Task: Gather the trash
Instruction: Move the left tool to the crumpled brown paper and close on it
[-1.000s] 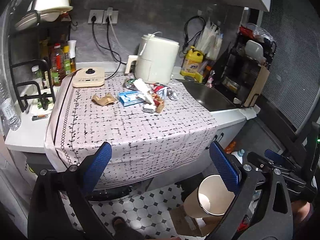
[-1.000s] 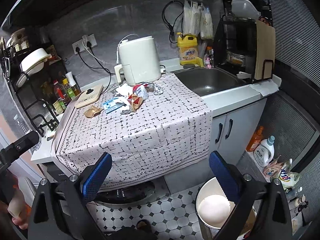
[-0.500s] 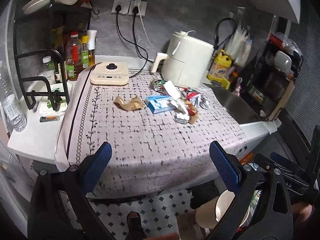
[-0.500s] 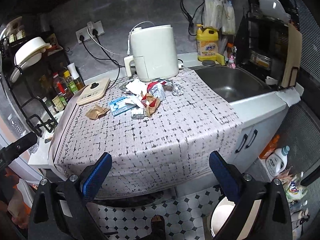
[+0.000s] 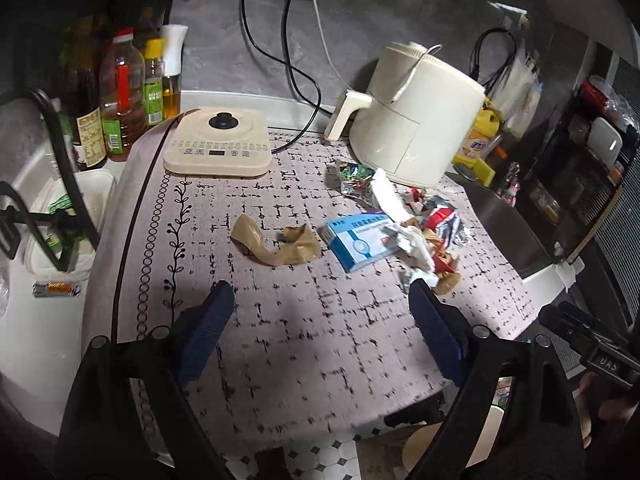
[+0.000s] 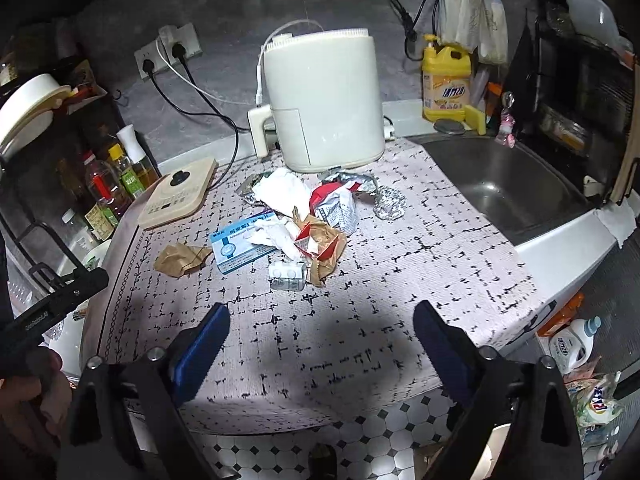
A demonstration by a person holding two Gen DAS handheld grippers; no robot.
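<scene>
Your left gripper (image 5: 320, 312) hangs over the patterned tablecloth (image 5: 320, 360), jaws wide apart but closing, nothing between the pads. Trash sits ahead of it: crumpled brown paper (image 5: 280, 242) just beyond and slightly left of centre, blue medicine box (image 5: 362, 240) ahead and to the right, touching the white-and-red wrapper heap (image 5: 420, 236) further right. Foil wrapper (image 5: 352, 178) lies farther out, near the white air fryer (image 5: 416, 120).

Your right gripper (image 6: 322, 330) — same story, jaws apart and closing, empty, over the cloth (image 6: 360, 340). From it the pile is straight ahead: blister pack (image 6: 288, 274) nearest, brown and red wrappers (image 6: 324, 244) behind it, box (image 6: 240, 244) ahead-left, brown paper (image 6: 180, 258) further left, foil ball (image 6: 390, 202) ahead-right beside the sink (image 6: 512, 192). Induction cooker (image 6: 178, 198) far left — not touching any trash.
</scene>
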